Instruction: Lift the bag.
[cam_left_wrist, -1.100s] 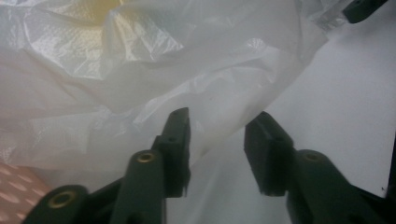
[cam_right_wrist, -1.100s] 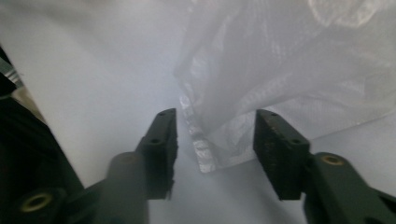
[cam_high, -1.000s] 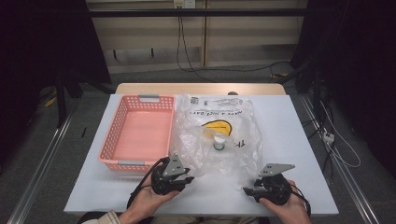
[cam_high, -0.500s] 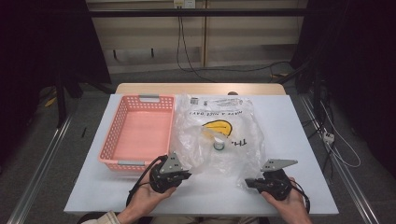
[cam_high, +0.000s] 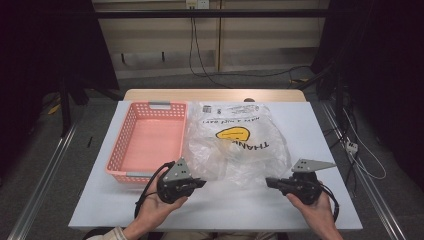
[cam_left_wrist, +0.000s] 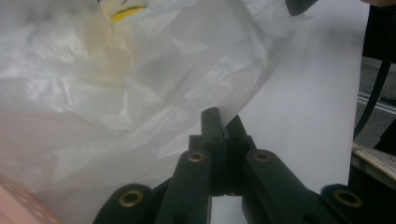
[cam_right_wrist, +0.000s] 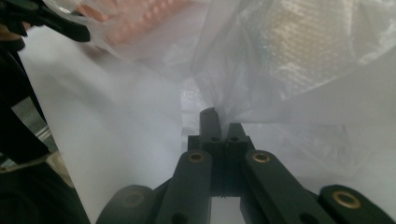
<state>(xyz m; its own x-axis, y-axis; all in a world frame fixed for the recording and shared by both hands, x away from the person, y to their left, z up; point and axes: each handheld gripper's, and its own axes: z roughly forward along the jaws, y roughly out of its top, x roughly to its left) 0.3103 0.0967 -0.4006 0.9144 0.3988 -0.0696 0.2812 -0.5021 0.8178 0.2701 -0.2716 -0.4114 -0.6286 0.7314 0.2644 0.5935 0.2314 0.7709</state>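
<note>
Two grippers sit at the near edge of a crumpled clear plastic bag with a yellow smiley print, which lies on the white desk just beside a pink perforated plastic basket. From above, the left gripper and right gripper point toward each other. Each gripper view adds that its jaws are closed, pinching the bag's thin edge.

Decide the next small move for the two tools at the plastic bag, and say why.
Probably lift both tools slightly and draw them apart: the left tool and right tool each pinch the plastic bag at its near edge, which lies flat on the table.
</note>
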